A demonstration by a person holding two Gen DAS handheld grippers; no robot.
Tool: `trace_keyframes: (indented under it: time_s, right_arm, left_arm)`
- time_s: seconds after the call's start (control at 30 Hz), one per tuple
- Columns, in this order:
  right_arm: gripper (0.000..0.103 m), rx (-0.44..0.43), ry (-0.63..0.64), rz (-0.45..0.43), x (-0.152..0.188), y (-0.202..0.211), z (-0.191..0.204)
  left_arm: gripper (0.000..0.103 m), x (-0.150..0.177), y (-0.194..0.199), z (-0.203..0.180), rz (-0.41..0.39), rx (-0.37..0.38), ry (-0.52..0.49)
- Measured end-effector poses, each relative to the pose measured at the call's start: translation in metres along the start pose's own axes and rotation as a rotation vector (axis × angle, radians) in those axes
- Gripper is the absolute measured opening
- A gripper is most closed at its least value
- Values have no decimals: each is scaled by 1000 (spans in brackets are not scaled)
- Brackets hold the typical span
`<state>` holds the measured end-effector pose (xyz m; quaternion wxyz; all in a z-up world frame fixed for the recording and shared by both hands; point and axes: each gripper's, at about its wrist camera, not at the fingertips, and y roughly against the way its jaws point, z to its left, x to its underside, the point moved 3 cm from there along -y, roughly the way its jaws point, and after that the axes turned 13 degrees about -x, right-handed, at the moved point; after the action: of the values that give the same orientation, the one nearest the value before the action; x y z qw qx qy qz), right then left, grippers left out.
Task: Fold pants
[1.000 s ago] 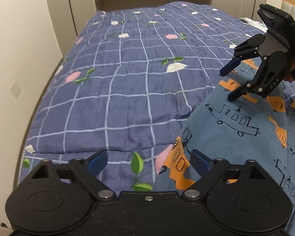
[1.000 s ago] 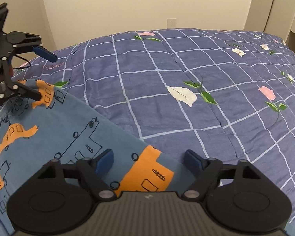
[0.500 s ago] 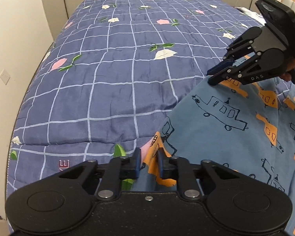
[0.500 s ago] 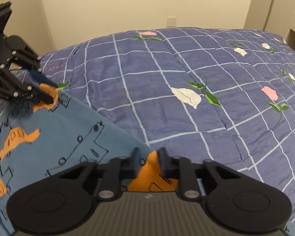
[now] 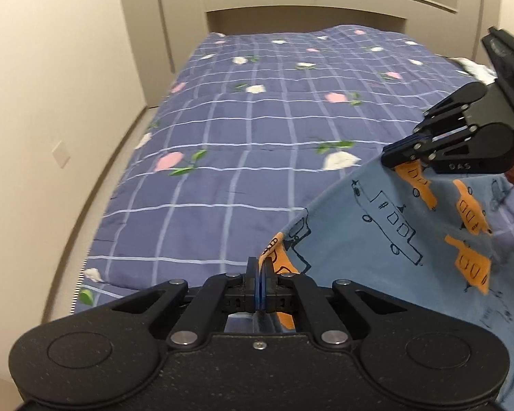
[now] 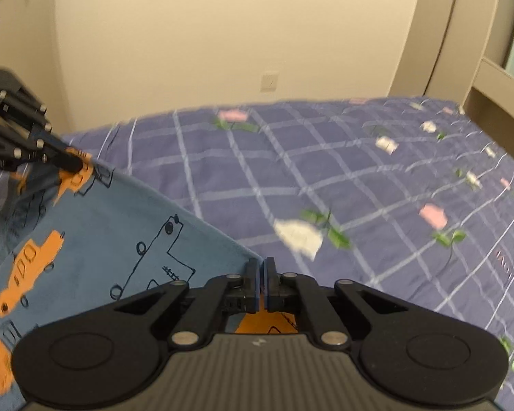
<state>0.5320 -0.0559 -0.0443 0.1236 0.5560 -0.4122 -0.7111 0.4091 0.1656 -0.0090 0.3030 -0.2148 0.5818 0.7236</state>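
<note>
Blue pants (image 5: 387, 239) printed with orange and outlined vehicles lie on a bed, their near edge lifted off the quilt. My left gripper (image 5: 259, 270) is shut on one corner of that edge. My right gripper (image 6: 261, 275) is shut on the other corner, and the cloth (image 6: 96, 236) stretches between the two. In the left wrist view the right gripper (image 5: 392, 157) appears at the right, pinching the fabric. The left gripper (image 6: 73, 164) shows at the left of the right wrist view, clamped on an orange print.
A purple checked quilt (image 5: 257, 144) with flower prints covers the bed. A beige wall (image 5: 34, 102) with a socket plate (image 5: 61, 154) runs along its left side. Cupboards and a headboard (image 5: 308, 7) stand at the far end.
Both grippers went from open to shut on the pants' edge, then rose, lifting the cloth off the quilt. Both views tilted up towards the far end of the room.
</note>
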Motion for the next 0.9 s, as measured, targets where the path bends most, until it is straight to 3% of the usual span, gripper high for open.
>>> trace_keyframes:
  time_s: [0.13,0.3,0.37,0.4,0.43,0.67,0.7,0.73,0.8,0.9]
  right_arm:
    - [2,8,4,9,-13,-22,-6]
    - [5,-21,-10,56,-5,-47,-10]
    - [22,-48,-38,46,-3,-45,-14]
    - [41,-71,-54,34,-2,-43,-17]
    - [48,-79,-63,24,-1,-40,-19]
    - [47,-89,-97,48,1,-50,-28]
    - [37,-89,-103,60,3,-54,-28]
    - [15,-96,-107,61,4,-55,-26]
    - [6,-102,-102,55,5,-52,-21]
    - [3,-61,-54,46,5,-40,-9]
  left_arm:
    - [0,8,-21,4,59,-4,15]
    - [1,21,-35,6,89,19,30]
    - [2,20,-37,6,90,25,33]
    - [2,20,-38,7,91,29,35]
    - [2,20,-38,7,92,32,37]
    - [1,19,-37,6,84,29,34]
    - [1,18,-35,5,78,29,34]
    - [0,18,-32,4,72,27,33]
    - [0,17,-26,2,55,24,28]
    - [0,16,-13,0,36,21,32]
